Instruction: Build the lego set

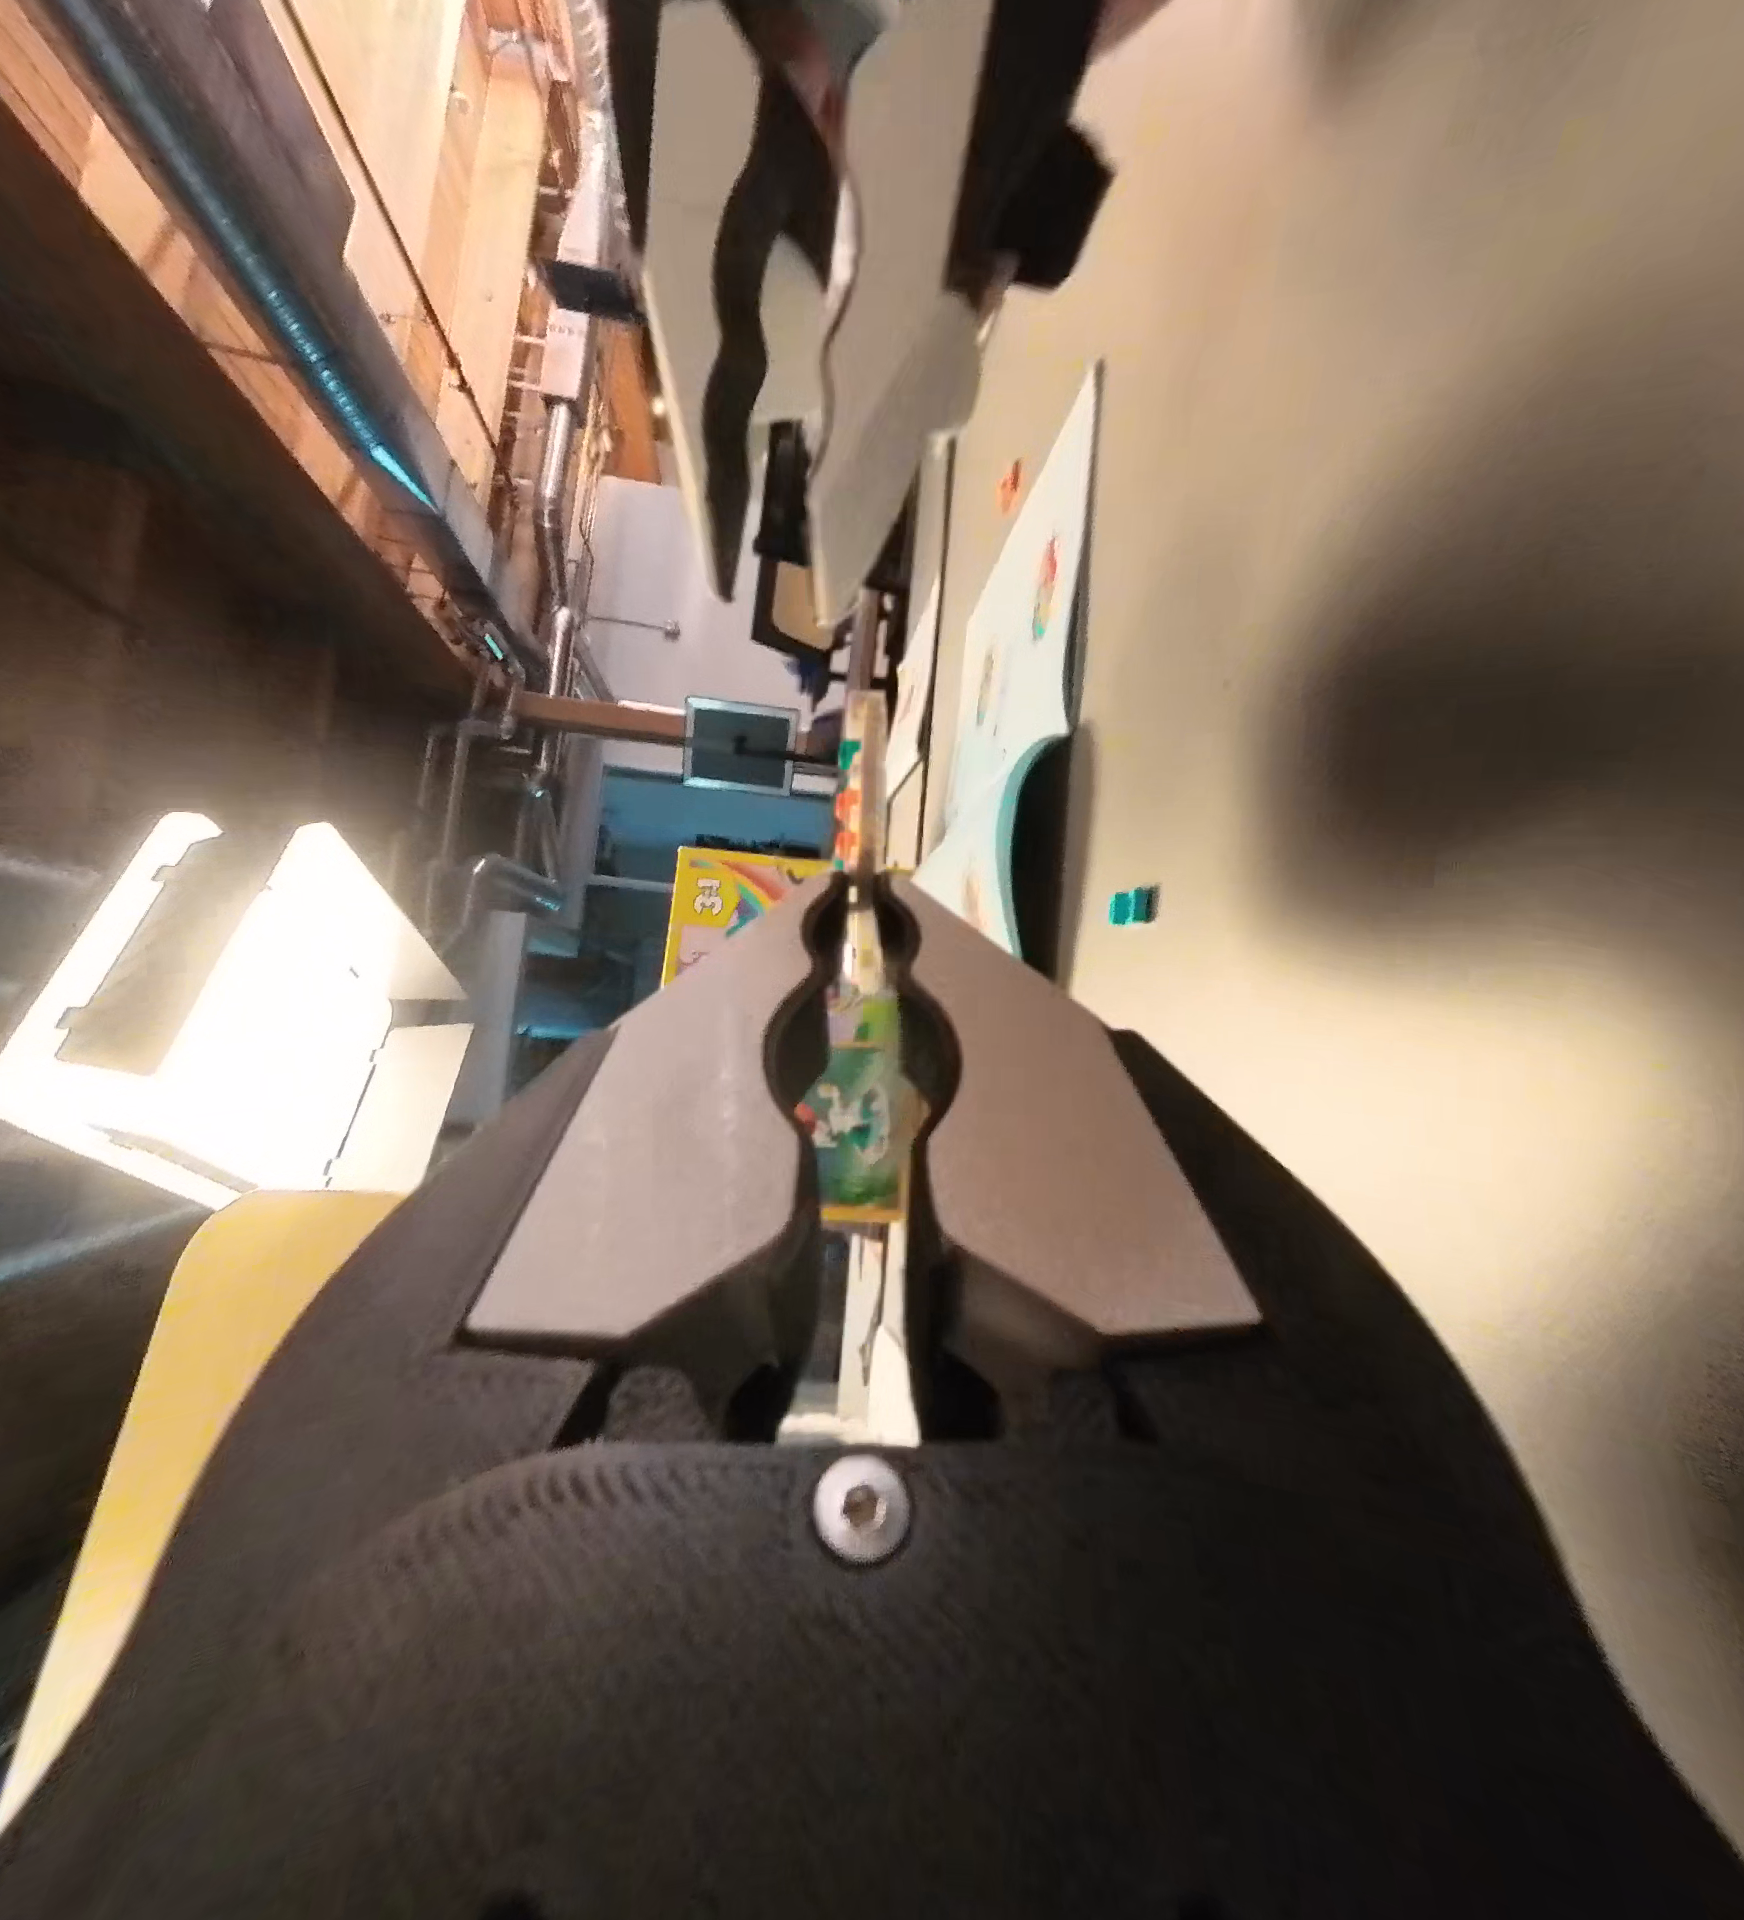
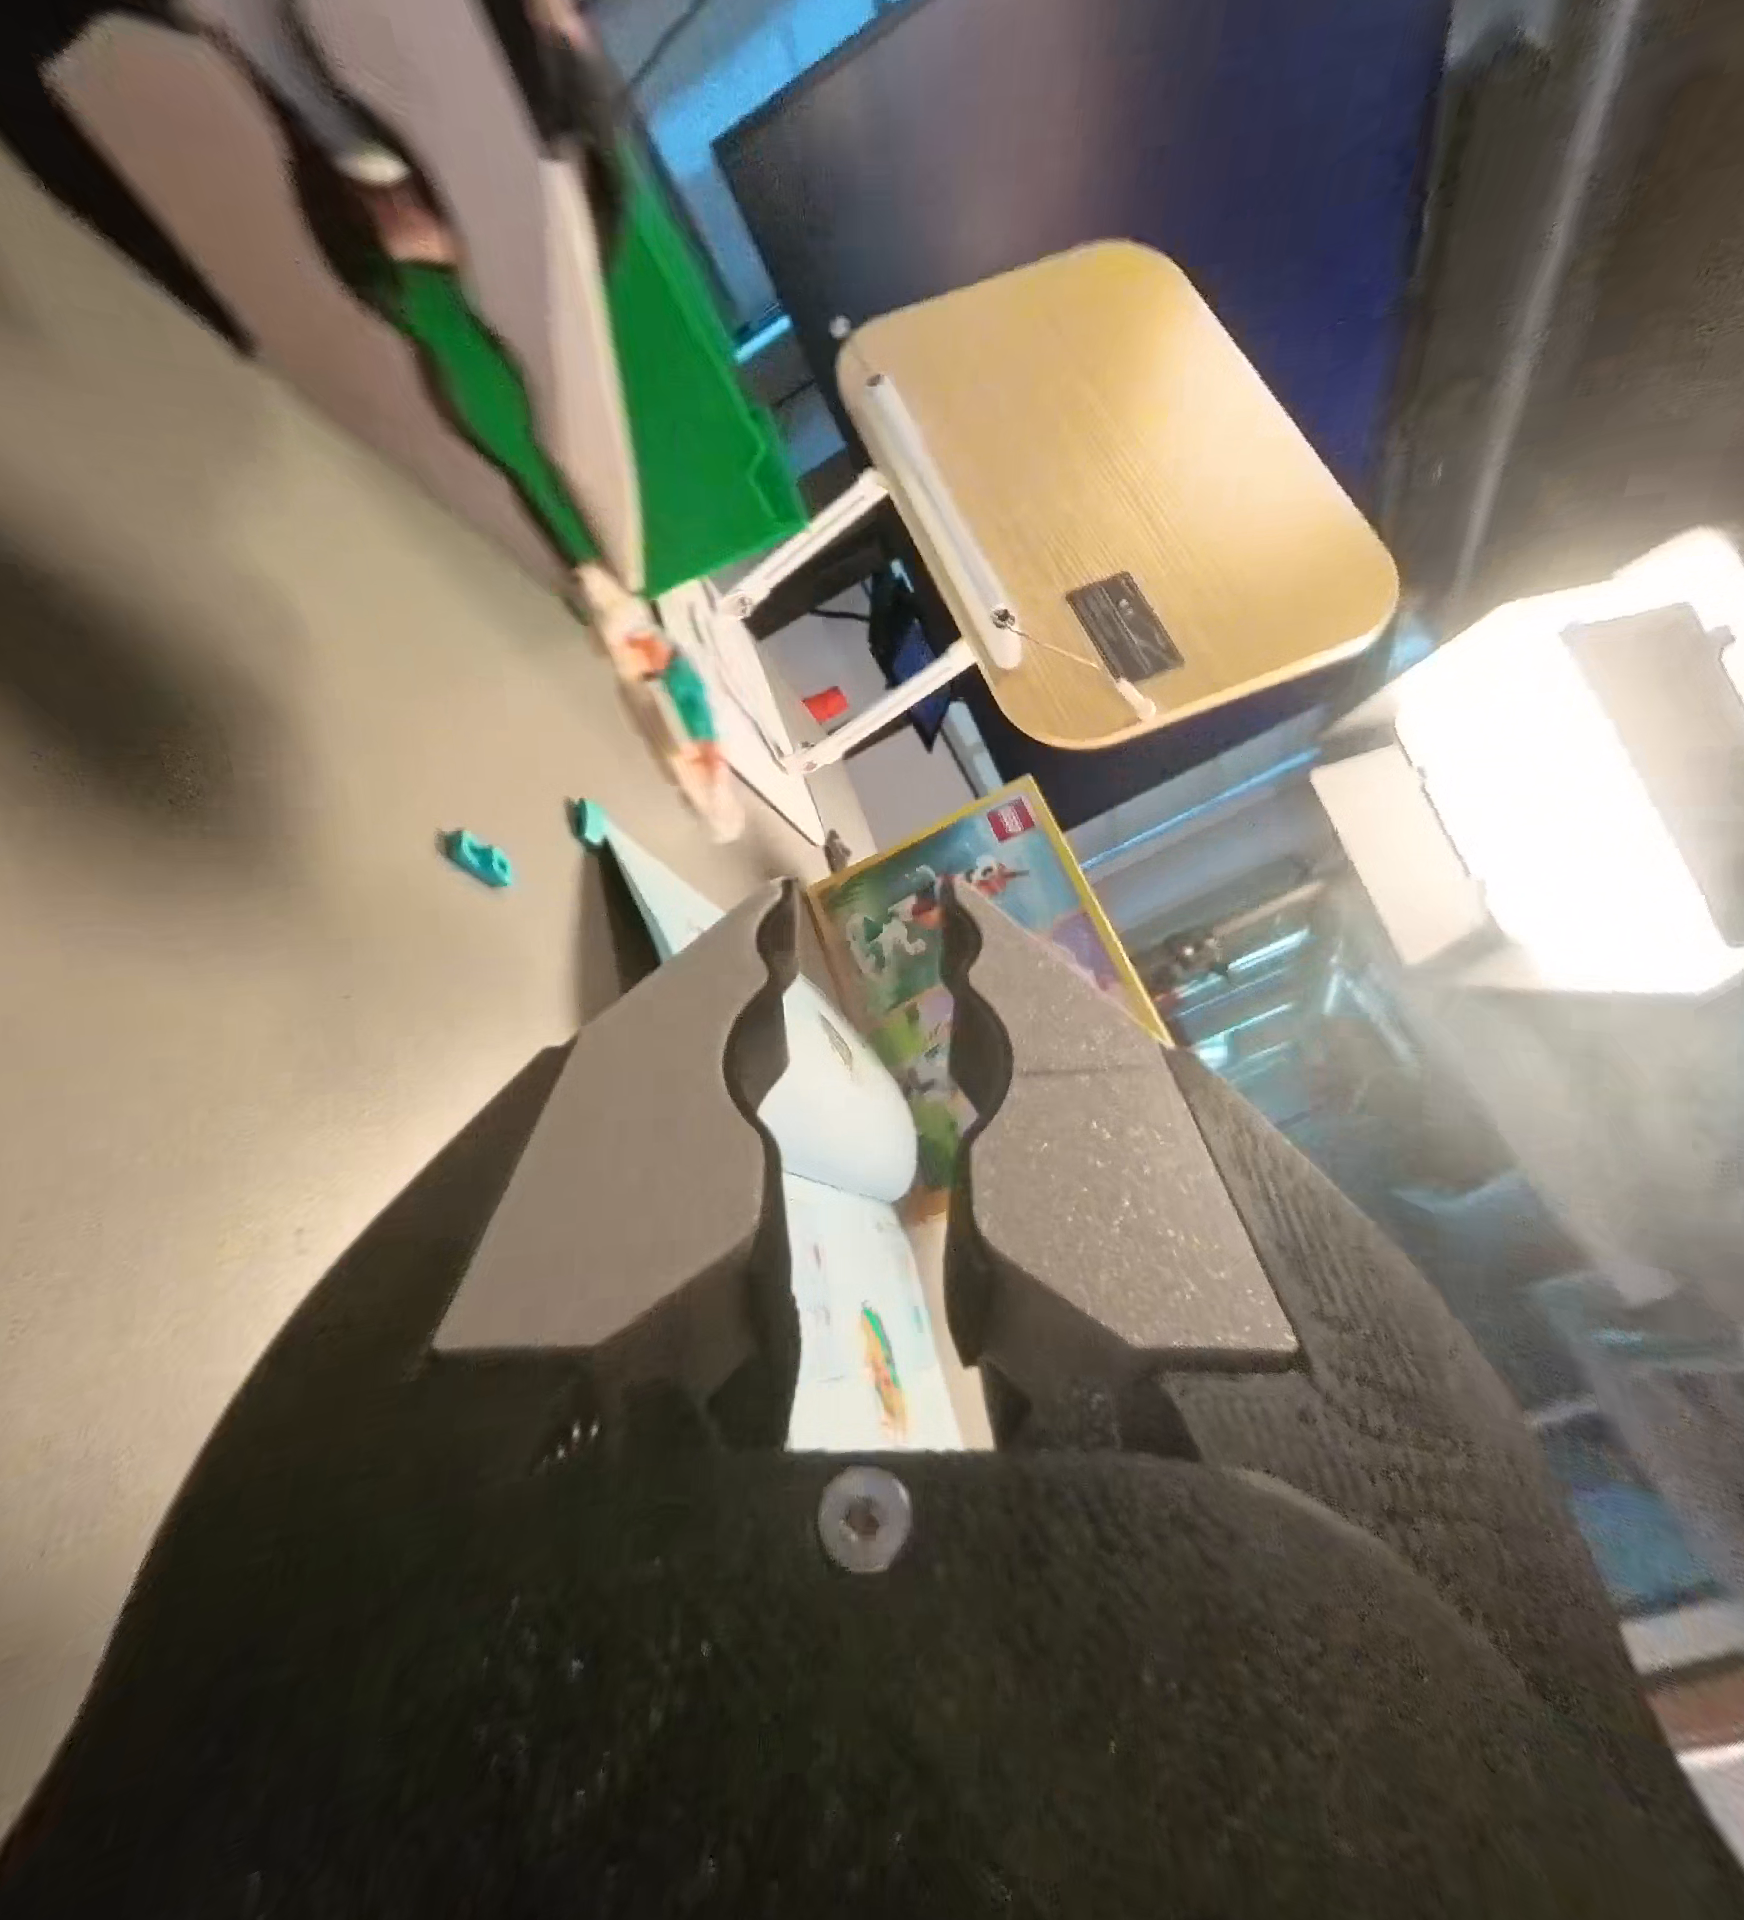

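My left gripper [image 1: 863, 883] is shut on a thin printed booklet [image 1: 860, 1091], seen edge-on and held up off the beige table [image 1: 1470, 520]. In the right wrist view the left gripper [image 2: 577, 561] shows at top left with the booklet's green sheet [image 2: 702, 436] in it. My right gripper [image 2: 873, 904] has its fingers apart, with a curled white page [image 2: 837, 1101] between them and touching neither. It shows at the top of the left wrist view [image 1: 795, 582]. A small teal brick [image 1: 1133, 904] [image 2: 478, 857] lies loose on the table.
A yellow-edged set box [image 2: 1003, 894] [image 1: 733, 914] stands just past both grippers. Open instruction pages [image 1: 1034, 623] lie on the table. A second teal piece [image 2: 589, 821] and small orange-teal pieces [image 2: 681, 707] lie beyond. A wooden side table [image 2: 1107, 499] and a bright lamp [image 2: 1574, 758] stand off the table edge. The small teal brick [image 2: 478, 857] is about 7 cm from my left fingertips. My left wrist view [image 1: 1136, 913] looks at it from another angle.
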### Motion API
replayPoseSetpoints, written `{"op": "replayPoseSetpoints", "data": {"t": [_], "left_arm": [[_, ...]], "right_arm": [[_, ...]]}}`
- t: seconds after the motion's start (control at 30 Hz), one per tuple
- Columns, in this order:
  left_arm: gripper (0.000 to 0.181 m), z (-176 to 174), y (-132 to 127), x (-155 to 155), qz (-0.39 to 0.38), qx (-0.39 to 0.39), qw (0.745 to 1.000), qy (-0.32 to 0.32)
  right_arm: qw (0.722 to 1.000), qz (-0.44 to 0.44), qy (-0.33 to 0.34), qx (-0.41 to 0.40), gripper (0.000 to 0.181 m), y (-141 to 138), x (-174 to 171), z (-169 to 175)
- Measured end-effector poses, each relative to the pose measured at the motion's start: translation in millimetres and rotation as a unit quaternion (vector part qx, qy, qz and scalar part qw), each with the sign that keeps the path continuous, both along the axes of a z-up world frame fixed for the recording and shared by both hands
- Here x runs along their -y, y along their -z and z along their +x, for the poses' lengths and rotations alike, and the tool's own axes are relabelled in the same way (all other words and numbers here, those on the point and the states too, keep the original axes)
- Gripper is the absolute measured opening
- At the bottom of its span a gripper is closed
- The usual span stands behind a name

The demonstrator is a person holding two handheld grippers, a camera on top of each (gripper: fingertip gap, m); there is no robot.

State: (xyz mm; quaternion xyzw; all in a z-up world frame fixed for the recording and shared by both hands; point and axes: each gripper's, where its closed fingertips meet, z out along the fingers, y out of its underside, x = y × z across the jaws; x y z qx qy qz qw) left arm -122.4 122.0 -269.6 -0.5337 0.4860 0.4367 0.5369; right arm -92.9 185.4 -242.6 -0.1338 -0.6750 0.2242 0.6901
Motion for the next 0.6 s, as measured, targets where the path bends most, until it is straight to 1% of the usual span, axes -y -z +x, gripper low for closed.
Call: {"op": "replayPoseSetpoints", "data": {"t": [0.03, 0.1, 0.2, 0.27, 0.47, 0.53, 0.6], "left_arm": [[0.004, 3, 3, 1, -0.006, -0.003, 1.0, 0.008], [0.004, 3, 4, 0, -0.002, -0.011, 1.0, 0.004], [0.004, -1, 5, 0, -0.003, -0.012, 1.0, -0.002], [0.004, -3, 5, 1, -0.005, -0.007, 1.0, -0.001], [0.004, 3, 13, 4, -0.02, -0.018, 1.0, 0.013], [0.004, 7, 20, 7, -0.042, -0.03, 0.998, 0.022], [0.004, 14, 28, 14, -0.067, -0.041, 0.996, 0.033]], "right_arm": [[1.0, -0.024, 0.003, -0.001, 0.024, -2, -5, -1], [0.998, -0.061, 0.02, 0.0, 0.02, -4, -19, -3], [0.994, -0.099, 0.047, -0.006, 0.014, -8, -36, -4], [0.991, -0.12, 0.052, -0.008, 0.013, -9, -42, -3], [0.986, -0.159, 0.052, -0.004, 0.012, -10, -49, -3], [0.984, -0.173, 0.043, 0.014, 0.012, -6, -46, -4], [0.98, -0.19, 0.027, 0.056, 0.012, 5, -40, -6]]}}
